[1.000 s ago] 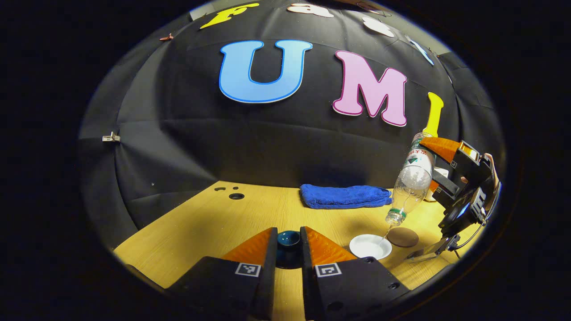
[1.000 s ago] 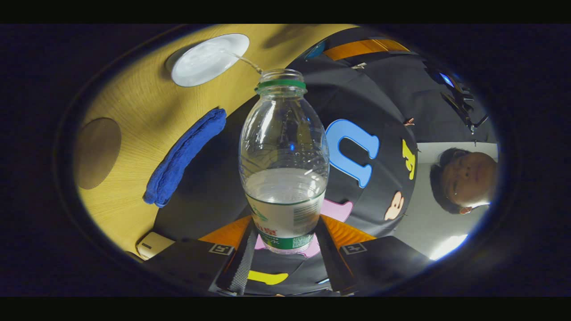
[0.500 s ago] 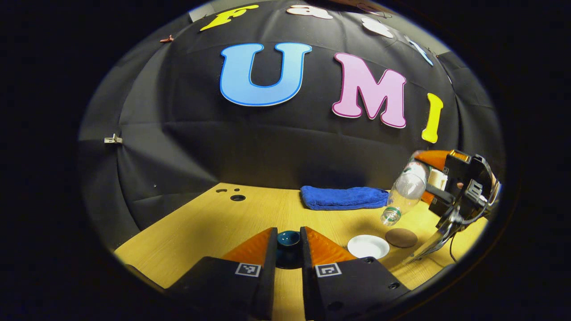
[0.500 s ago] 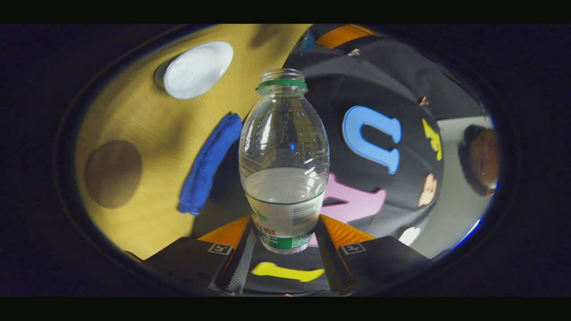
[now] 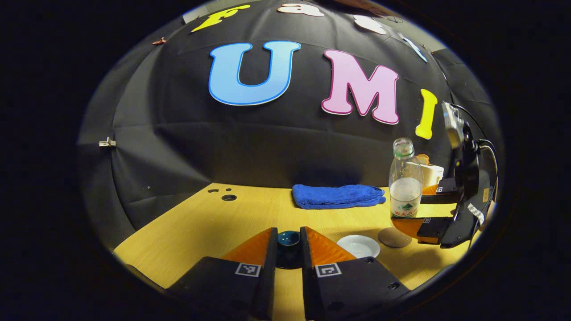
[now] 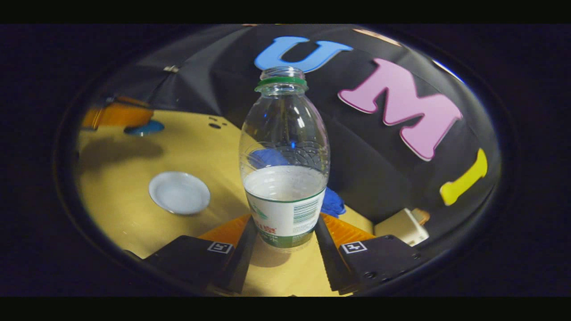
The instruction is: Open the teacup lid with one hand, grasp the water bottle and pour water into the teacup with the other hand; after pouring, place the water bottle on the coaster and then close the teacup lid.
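Note:
My left gripper (image 5: 288,232) is shut on a small dark teal lid (image 5: 288,239), held just above the wooden table (image 5: 214,223). To its right stands the open white teacup (image 5: 358,246), with a round brown coaster (image 5: 395,237) beside it. A clear water bottle (image 6: 284,178), uncapped and about half full, stands upright with my right gripper (image 6: 285,223) shut on its labelled lower part. In the left gripper view the bottle (image 5: 405,187) hangs over the coaster in the right gripper (image 5: 417,207). The right gripper view shows the teacup (image 6: 179,192) at the left and the left gripper (image 6: 118,117) with the lid (image 6: 143,129) farther back.
A folded blue towel (image 5: 337,196) lies at the back of the table, against the black cloth wall. A small white box (image 5: 432,174) sits at the back right, behind the bottle. Two holes (image 5: 228,197) mark the table's far left.
The bottle swung from tilted mouth-down over the teacup to upright, and the water stream stopped. The right gripper carried it over the coaster. The left gripper with the lid stayed put.

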The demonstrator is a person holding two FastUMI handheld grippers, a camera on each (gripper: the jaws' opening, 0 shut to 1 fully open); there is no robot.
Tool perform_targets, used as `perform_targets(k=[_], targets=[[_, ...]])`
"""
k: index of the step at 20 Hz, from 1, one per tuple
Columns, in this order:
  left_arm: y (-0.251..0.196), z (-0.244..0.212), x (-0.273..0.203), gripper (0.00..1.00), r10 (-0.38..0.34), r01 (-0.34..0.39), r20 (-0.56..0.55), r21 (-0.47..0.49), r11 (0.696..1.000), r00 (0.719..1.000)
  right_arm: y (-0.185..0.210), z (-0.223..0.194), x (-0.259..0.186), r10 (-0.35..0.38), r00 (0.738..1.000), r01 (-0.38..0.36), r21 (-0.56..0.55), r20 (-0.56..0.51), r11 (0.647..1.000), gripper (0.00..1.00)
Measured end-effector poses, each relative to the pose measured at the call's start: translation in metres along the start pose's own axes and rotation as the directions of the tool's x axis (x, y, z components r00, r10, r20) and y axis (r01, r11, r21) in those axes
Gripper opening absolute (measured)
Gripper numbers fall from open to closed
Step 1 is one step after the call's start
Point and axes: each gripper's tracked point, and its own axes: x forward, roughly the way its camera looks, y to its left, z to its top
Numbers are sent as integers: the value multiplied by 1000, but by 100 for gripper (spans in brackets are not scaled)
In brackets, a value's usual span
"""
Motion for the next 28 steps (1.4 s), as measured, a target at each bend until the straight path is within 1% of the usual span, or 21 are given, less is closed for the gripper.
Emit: perform_targets(k=[1, 2, 3, 4, 5, 7, 8, 9, 10, 11, 12, 15, 16, 18, 21, 22, 24, 25, 26, 27, 28], targets=[[-4, 2, 1, 27, -7, 7, 1, 3, 1000, 1000, 8, 3, 0, 31, 999, -33, 101, 20, 994, 73], [-9, 2, 2, 26, -15, 15, 1, 5, 1000, 1000, 16, 6, 2, 57, 998, -64, 193, 42, 979, 73], [-13, 1, 3, 30, -23, 23, 1, 7, 1000, 1000, 20, 9, 4, 71, 995, -86, 270, 65, 959, 73], [-18, 2, 4, 30, -30, 30, 1, 11, 999, 1000, 22, 10, 7, 67, 994, -90, 326, 81, 941, 73], [-21, 3, 6, 30, -36, 36, 2, 14, 999, 999, 23, 7, 8, 57, 995, -83, 362, 83, 928, 73], [-31, 8, 6, 30, -51, 51, 7, 17, 999, 999, 25, 0, 12, 36, 998, -53, 401, 49, 914, 73], [-35, 8, 8, 34, -59, 58, 8, 17, 998, 998, 27, 3, 14, 27, 999, -38, 417, 33, 908, 73], [-40, 8, 9, 30, -66, 66, 8, 17, 998, 998, 31, 5, 15, 26, 999, -34, 440, 26, 897, 70], [-43, 8, 10, 34, -74, 74, 6, 15, 997, 997, 32, 7, 14, 30, 999, -36, 464, 21, 885, 73], [-46, 6, 12, 34, -79, 79, 2, 13, 997, 997, 35, 7, 16, 32, 999, -37, 481, 18, 876, 73], [-49, 5, 12, 30, -84, 84, -2, 11, 996, 996, 35, 3, 18, 34, 999, -35, 488, 10, 872, 73], [-55, 1, 13, 30, -94, 95, -13, 8, 995, 995, 36, -7, 21, 38, 999, -32, 471, -4, 882, 74], [-56, 1, 13, 27, -97, 97, -14, 7, 995, 995, 37, -9, 24, 44, 999, -36, 469, -6, 883, 74], [-58, 1, 13, 27, -100, 101, -16, 3, 995, 995, 41, -10, 25, 59, 998, -49, 478, -6, 877, 74], [-58, -2, 13, 27, -104, 104, -22, -3, 995, 994, 39, -13, 27, 40, 999, -26, 474, -19, 880, 75], [-57, -2, 13, 30, -104, 103, -23, -8, 995, 994, 42, -13, 28, 42, 999, -28, 481, -20, 876, 75], [-58, -4, 15, 30, -104, 104, -28, -16, 994, 994, 42, -13, 29, 45, 999, -32, 496, -15, 868, 75], [-58, -4, 14, 27, -104, 103, -30, -16, 995, 994, 41, -13, 29, 47, 999, -34, 497, -14, 867, 75], [-57, -5, 15, 30, -103, 103, -30, -18, 995, 994, 41, -14, 28, 50, 999, -36, 498, -15, 866, 76], [-58, -5, 15, 27, -103, 103, -29, -19, 995, 994, 41, -15, 29, 52, 998, -37, 498, -17, 866, 77], [-59, -5, 16, 30, -103, 103, -29, -19, 995, 994, 42, -17, 30, 61, 998, -40, 502, -26, 864, 78]])
